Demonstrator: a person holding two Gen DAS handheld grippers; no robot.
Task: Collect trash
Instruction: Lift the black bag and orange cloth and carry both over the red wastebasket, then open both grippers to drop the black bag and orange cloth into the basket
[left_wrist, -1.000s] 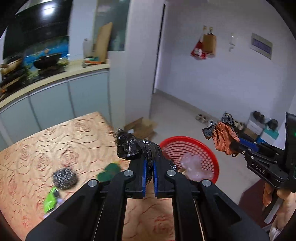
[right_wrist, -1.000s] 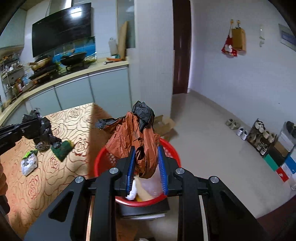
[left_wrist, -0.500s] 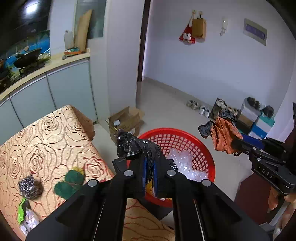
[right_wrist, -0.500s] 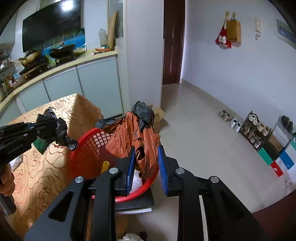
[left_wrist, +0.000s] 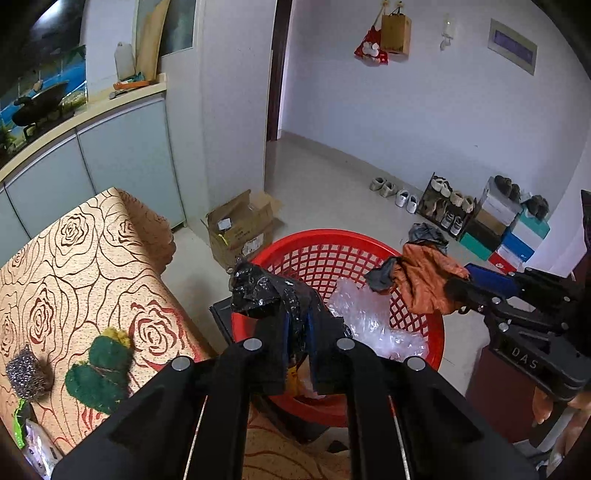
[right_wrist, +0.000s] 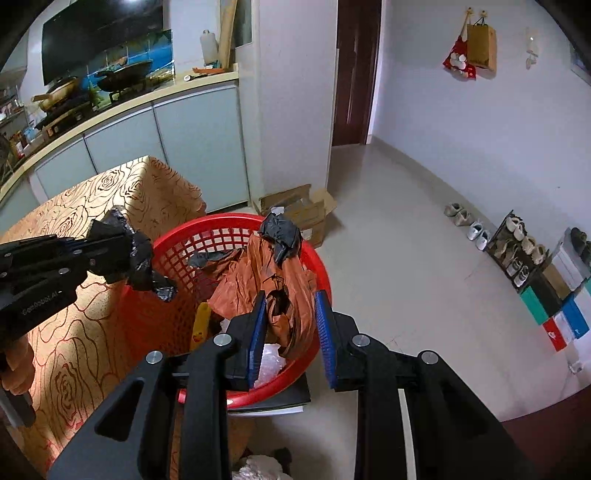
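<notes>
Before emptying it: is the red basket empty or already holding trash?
Holding trash: clear crumpled plastic and a yellow item lie inside the red basket.

A lived-in home, where the kitchen opens onto a tiled hallway: up and left of the claws, a wok (right_wrist: 123, 75) sits on a stove above pale cabinets (right_wrist: 195, 147). To their right, shoes fill a floor rack (right_wrist: 517, 247) beside stacked shoeboxes (left_wrist: 513, 236).

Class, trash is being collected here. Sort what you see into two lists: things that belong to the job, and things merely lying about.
Belongs to the job:
red basket
black plastic wad
orange bag
left tongs
right tongs

Just lying about:
cardboard box
shoes
wok
</notes>
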